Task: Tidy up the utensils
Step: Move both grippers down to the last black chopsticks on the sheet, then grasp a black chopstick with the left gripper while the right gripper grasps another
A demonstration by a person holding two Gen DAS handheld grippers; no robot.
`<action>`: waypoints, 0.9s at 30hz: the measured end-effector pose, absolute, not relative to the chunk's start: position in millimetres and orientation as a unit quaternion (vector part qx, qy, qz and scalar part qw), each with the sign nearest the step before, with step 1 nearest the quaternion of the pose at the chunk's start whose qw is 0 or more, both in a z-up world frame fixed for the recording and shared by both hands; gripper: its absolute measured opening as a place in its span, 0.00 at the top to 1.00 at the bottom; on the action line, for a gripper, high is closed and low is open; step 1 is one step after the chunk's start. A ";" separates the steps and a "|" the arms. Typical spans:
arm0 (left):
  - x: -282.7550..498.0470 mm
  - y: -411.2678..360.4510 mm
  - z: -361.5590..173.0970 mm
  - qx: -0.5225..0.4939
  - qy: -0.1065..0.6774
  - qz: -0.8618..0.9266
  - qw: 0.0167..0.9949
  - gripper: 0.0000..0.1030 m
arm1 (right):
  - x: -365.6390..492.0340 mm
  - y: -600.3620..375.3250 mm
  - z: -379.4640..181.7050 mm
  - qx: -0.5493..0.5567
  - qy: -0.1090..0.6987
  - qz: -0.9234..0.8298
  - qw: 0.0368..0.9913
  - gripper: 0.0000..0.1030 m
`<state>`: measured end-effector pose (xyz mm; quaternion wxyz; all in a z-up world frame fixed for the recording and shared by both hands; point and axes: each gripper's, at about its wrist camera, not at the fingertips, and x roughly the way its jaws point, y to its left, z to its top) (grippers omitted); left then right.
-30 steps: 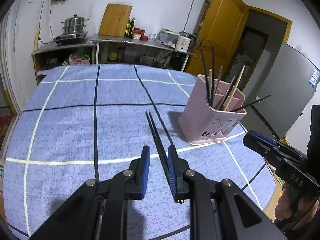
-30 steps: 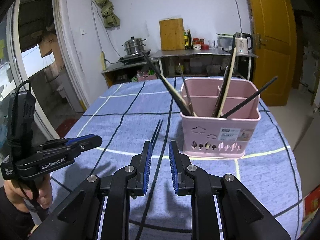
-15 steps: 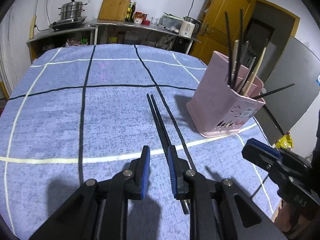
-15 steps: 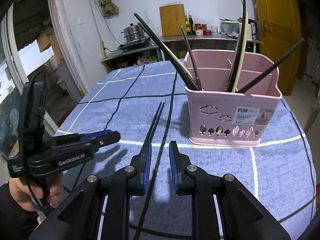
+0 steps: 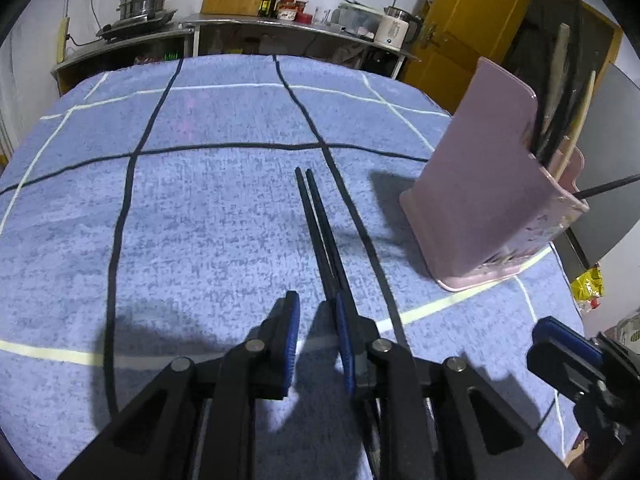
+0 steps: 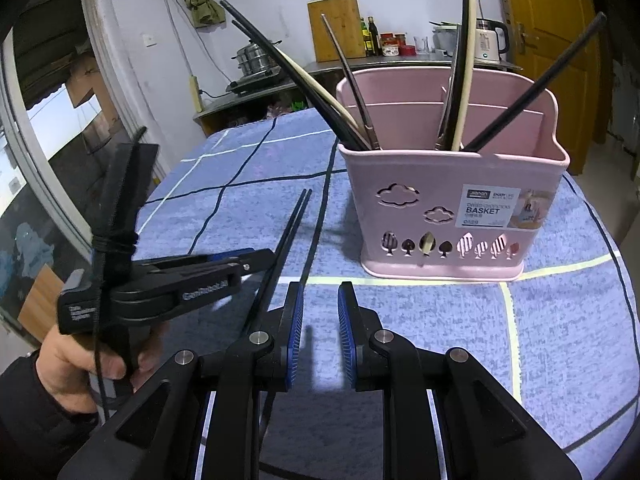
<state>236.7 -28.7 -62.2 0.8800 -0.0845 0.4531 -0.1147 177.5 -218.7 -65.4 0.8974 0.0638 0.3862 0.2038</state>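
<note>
**Left gripper closes in on the black chopsticks**

Since a second ago both grippers have sunk toward the tabletop [image 5: 192, 208] and moved forward, so the pink basket [image 6: 448, 196] now looms larger in both views, and the left gripper [image 5: 316, 312] has come up to the near end of the chopstick pair [image 5: 320, 224].

That pair lies flat on the blue checked cloth, side by side and touching, to the left of the basket and apart from it, pointing away from the cameras. In the left wrist view the pair runs in toward the right finger [image 5: 346, 332] and passes under or beside it; whether it touches the pad cannot be told. The left gripper's fingers are opening, and only cloth shows in the gap between the blue pads.

The right gripper [image 6: 319, 312] hovers over the cloth in front of the basket, its fingers a little apart with nothing between them. The chopsticks lie just left of it. A hand [image 6: 88, 364] holds the left gripper at the left of that view.

Inside the basket, several dark and pale chopsticks lean outward in separate compartments.
</note>
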 end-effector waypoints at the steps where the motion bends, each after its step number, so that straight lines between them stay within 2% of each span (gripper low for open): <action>1: 237.2 -29.9 -63.0 -0.084 0.454 -0.115 0.880 0.72 | 177.9 -219.2 -65.8 0.064 0.386 0.204 0.897 0.82; 21: 237.7 -43.2 -63.6 -0.043 0.444 -0.074 0.892 0.71 | 177.2 -225.4 -65.9 0.073 0.385 0.201 0.898 0.82; 22: 237.3 -42.9 -63.9 -0.044 0.444 -0.075 0.892 0.72 | 176.4 -225.3 -65.0 0.072 0.384 0.201 0.898 0.82; 24: 237.4 -40.3 -64.2 -0.041 0.445 -0.071 0.892 0.84 | 175.8 -226.3 -64.0 0.072 0.383 0.200 0.899 0.82; 27: 235.7 -28.6 -64.0 -0.056 0.450 -0.074 0.888 0.90 | 176.0 -225.9 -63.7 0.074 0.384 0.201 0.898 0.82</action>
